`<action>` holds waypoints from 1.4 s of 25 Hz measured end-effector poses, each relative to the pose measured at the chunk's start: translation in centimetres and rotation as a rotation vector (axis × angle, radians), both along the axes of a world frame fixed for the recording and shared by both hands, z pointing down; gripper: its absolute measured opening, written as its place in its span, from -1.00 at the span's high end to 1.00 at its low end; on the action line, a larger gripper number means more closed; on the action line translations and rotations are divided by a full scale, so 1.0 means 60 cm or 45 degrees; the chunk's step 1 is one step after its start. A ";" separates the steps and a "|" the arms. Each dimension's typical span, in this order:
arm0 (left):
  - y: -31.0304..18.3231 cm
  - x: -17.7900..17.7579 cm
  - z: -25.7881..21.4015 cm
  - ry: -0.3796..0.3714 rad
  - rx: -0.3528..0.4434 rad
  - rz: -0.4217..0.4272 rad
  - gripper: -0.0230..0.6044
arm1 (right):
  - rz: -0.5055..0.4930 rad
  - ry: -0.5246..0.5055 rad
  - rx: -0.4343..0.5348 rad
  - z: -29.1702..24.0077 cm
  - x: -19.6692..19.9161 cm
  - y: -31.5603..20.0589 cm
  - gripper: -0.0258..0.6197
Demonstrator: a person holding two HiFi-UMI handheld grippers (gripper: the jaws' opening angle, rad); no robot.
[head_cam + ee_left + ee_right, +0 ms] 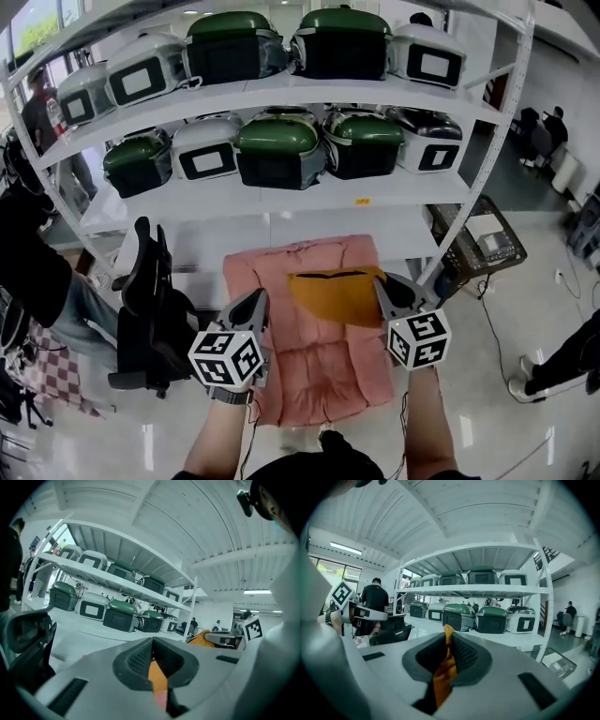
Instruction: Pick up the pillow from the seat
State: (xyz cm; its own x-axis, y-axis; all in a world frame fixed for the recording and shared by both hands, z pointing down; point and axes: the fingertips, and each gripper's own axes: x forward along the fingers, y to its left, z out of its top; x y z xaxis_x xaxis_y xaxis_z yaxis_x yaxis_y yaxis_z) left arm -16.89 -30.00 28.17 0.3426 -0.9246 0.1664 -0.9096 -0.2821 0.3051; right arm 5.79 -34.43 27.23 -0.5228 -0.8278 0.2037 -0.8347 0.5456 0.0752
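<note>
The mustard-orange pillow (337, 295) hangs above the pink cushioned seat (319, 375) in the head view. My right gripper (382, 286) is shut on its right corner. In the right gripper view a fold of the orange pillow fabric (443, 672) is pinched between the jaws of the right gripper (449, 634). My left gripper (258, 302) hovers over the seat's left side, just apart from the pillow's left edge. In the left gripper view the left gripper (152, 641) has its jaws meeting at the tip, with nothing pinched, and the pillow (201, 637) shows off to the right.
White shelving (281, 192) with several green and white cases stands right behind the seat. A black office chair (145, 300) is close on the left, with a person (37, 262) beside it. A low cart (478, 239) stands at the right, with people beyond it.
</note>
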 end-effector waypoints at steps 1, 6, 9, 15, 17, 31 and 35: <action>0.002 -0.002 -0.008 0.000 0.011 -0.003 0.91 | 0.000 -0.013 0.008 -0.010 0.000 0.002 0.83; 0.012 -0.007 -0.039 -0.005 0.059 -0.006 0.91 | 0.005 -0.036 0.059 -0.050 0.001 0.013 0.83; 0.016 -0.011 -0.052 -0.009 0.076 -0.007 0.91 | 0.016 -0.035 0.089 -0.067 0.002 0.017 0.83; 0.023 -0.020 -0.069 -0.012 0.099 -0.011 0.91 | 0.030 -0.041 0.115 -0.082 0.002 0.026 0.83; 0.026 -0.021 -0.071 -0.013 0.104 -0.011 0.91 | 0.028 -0.040 0.116 -0.083 0.000 0.029 0.83; 0.038 -0.016 -0.079 0.003 0.118 -0.005 0.91 | 0.012 -0.046 0.111 -0.083 -0.002 0.040 0.83; 0.038 -0.012 -0.080 0.004 0.121 0.002 0.91 | 0.013 -0.042 0.111 -0.082 0.000 0.042 0.83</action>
